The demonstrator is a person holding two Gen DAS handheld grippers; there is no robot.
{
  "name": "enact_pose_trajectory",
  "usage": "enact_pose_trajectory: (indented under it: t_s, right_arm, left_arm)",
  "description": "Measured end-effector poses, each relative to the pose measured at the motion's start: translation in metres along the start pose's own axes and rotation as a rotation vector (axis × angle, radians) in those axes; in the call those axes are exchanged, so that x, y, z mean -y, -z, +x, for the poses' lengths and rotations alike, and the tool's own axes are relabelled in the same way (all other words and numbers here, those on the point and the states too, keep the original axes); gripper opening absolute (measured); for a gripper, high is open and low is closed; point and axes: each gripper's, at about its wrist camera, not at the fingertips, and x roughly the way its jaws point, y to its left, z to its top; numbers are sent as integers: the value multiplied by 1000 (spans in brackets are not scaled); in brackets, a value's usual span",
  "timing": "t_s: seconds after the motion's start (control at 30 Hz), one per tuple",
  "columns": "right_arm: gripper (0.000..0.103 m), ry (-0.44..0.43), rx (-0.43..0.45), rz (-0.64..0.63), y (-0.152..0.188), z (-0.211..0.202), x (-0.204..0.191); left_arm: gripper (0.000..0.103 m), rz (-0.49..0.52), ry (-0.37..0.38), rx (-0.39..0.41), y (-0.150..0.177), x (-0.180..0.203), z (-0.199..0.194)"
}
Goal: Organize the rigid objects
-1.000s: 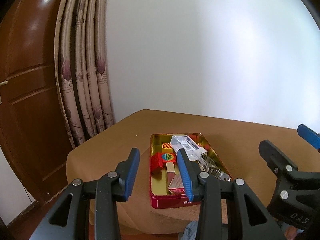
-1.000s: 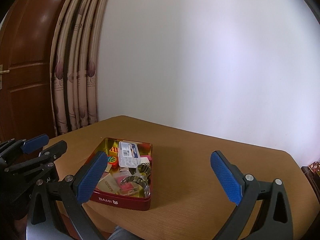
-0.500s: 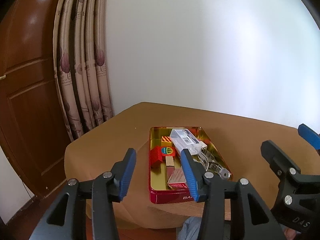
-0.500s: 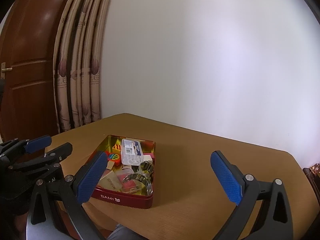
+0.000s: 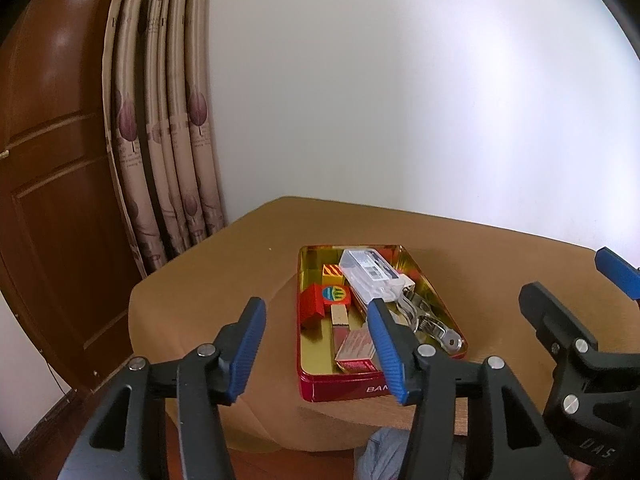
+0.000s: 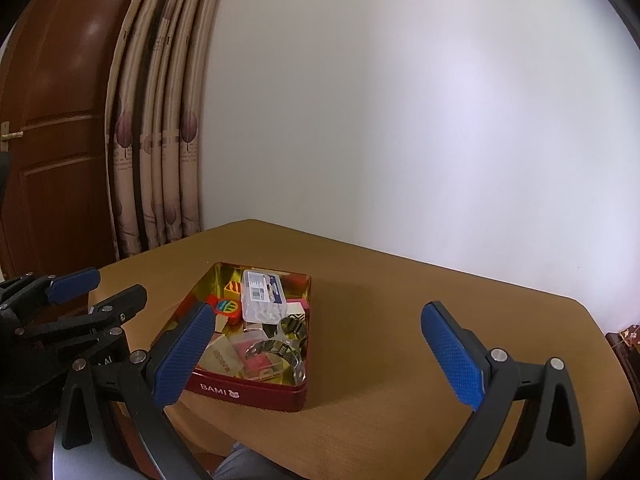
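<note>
A red tin with a gold inside (image 5: 344, 390) (image 6: 256, 391) stands near the front edge of a brown table (image 5: 480, 264) (image 6: 400, 320). It holds several small things: a clear plastic case (image 5: 370, 272) (image 6: 262, 294), a round colourful block (image 5: 334, 294) (image 6: 226, 306), a red block (image 5: 312, 306), a metal clamp (image 5: 430, 322) (image 6: 286, 346) and small flat boxes (image 5: 354, 350). My left gripper (image 5: 318, 346) is open and empty, held before the tin's left half. My right gripper (image 6: 320, 352) is open wide and empty, in front of the tin.
A wooden door (image 5: 44, 184) (image 6: 52, 160) and a patterned curtain (image 5: 168, 140) (image 6: 160, 128) stand to the left. A white wall (image 5: 400, 100) backs the table. The right gripper shows at the right edge of the left wrist view (image 5: 576, 328), and the left gripper at the left edge of the right wrist view (image 6: 76, 312).
Both grippers have drifted slightly relative to the tin. Both stay open and empty. Nothing in the tin has moved.
</note>
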Motion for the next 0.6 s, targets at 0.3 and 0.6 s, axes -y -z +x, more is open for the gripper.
enact_pose_trajectory:
  t_s: [0.3, 0.6]
  right_arm:
    - [102, -2, -14, -11, 3, 3, -3]
    - [102, -3, -31, -12, 6, 7, -5]
  left_arm:
    - [54, -14, -9, -6, 1, -4, 1]
    - [56, 22, -19, -24, 2, 0, 3]
